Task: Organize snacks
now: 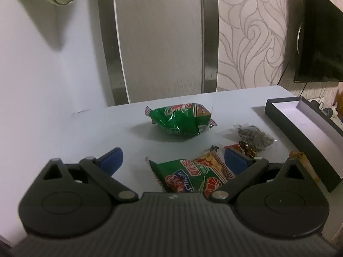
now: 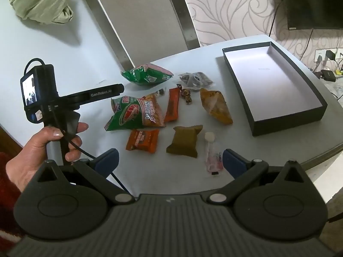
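Observation:
Snacks lie scattered on a pale table point(image 2: 163, 177). A green prawn cracker bag point(image 1: 188, 175) lies between the open fingers of my left gripper point(image 1: 172, 162); it also shows in the right wrist view point(image 2: 135, 113). A second green bag point(image 1: 182, 117) lies farther back point(image 2: 146, 75). My right gripper point(image 2: 169, 160) is open and empty, above the table's near edge. In front of it lie an orange wafer pack point(image 2: 142, 142), an olive packet point(image 2: 184, 141), a pink sachet point(image 2: 212, 154), a red bar point(image 2: 172, 105), an orange pouch point(image 2: 216, 107), wrapped sweets point(image 2: 186, 96) and a seed bag point(image 2: 196, 80).
An open dark box point(image 2: 289, 115) with a white inside stands at the right of the table, empty. A chair back point(image 2: 139, 21) stands behind the table. A green cloth bundle point(image 2: 40, 0) lies at far left. A TV point(image 2: 313, 2) hangs on the patterned wall.

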The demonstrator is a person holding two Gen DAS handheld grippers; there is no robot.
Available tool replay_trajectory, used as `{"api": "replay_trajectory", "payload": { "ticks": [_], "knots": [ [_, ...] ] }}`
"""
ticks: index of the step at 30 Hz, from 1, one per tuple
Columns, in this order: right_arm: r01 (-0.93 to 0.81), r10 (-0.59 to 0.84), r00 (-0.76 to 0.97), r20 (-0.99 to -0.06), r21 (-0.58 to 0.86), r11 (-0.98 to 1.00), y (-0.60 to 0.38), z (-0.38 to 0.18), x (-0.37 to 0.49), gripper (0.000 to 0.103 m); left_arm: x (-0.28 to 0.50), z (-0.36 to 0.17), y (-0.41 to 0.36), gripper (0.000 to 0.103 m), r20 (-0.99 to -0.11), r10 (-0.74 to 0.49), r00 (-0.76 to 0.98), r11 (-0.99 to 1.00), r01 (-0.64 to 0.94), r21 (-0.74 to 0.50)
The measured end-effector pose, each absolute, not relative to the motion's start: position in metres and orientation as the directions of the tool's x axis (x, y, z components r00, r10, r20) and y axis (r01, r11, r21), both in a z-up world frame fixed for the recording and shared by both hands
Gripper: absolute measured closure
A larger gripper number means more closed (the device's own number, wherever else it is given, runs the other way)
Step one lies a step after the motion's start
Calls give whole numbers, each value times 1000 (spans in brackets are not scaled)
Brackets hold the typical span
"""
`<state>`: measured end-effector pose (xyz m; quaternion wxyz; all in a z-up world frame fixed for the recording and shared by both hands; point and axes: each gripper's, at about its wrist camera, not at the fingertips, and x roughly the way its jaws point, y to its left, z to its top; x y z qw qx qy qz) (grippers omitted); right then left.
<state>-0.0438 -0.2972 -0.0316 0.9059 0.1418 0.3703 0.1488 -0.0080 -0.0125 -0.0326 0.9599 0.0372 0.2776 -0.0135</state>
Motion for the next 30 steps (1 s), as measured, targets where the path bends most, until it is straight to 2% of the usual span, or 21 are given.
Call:
{"api": "replay_trajectory", "payload": {
  "ticks": [21,30],
  "knots": [
    [-194,369,700,-611,335,922,-299,-37,-29,0,1,-56,-13,0,-554,2,833,998,30,48],
    [-235,377,702,-604,304,923,-292,-31,-25,0,-2,-45,-16,0,-515,4,857,997,35,67]
  ]
}}
